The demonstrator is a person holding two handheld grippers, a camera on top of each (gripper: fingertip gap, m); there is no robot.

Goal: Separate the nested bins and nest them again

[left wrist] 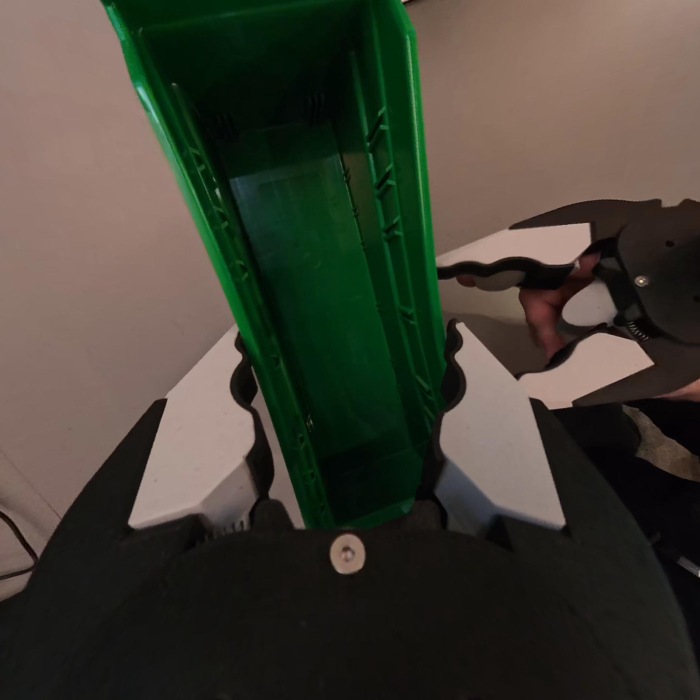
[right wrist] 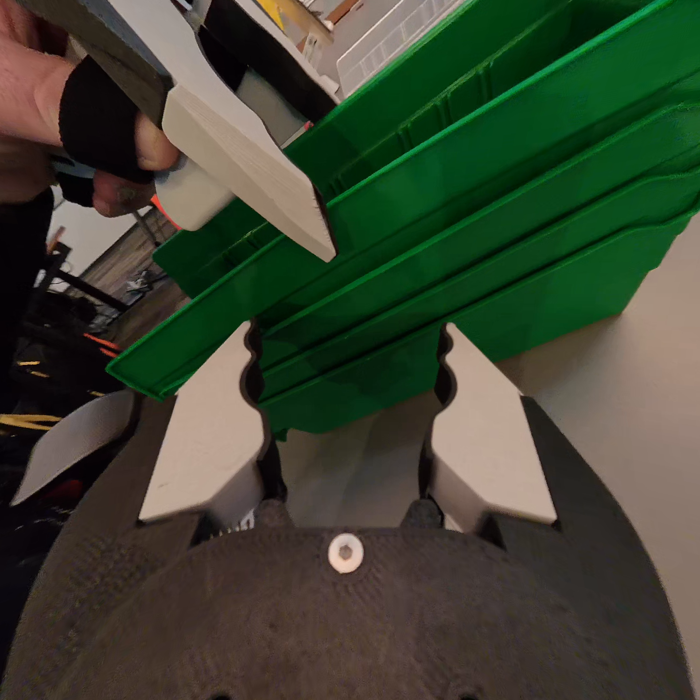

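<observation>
A stack of nested green bins [right wrist: 530, 299] rests on the beige table [right wrist: 613, 416]. The top green bin [right wrist: 492, 113] is tilted, with its near end raised off the stack. My left gripper [left wrist: 348, 378] is shut on this bin's near end, one finger on each side wall, and I look into its empty inside [left wrist: 303, 265]. One of its white fingers [right wrist: 242, 170] shows in the right wrist view. My right gripper [right wrist: 346, 360] is open, with the near end of the lower bins between its fingers. It also shows in the left wrist view [left wrist: 485, 322], open.
A white lattice container [right wrist: 397, 34] stands behind the bins. The table edge is at the left, with dark clutter on the floor [right wrist: 75, 333] beyond it. A person's hand [right wrist: 30, 94] holds the left gripper.
</observation>
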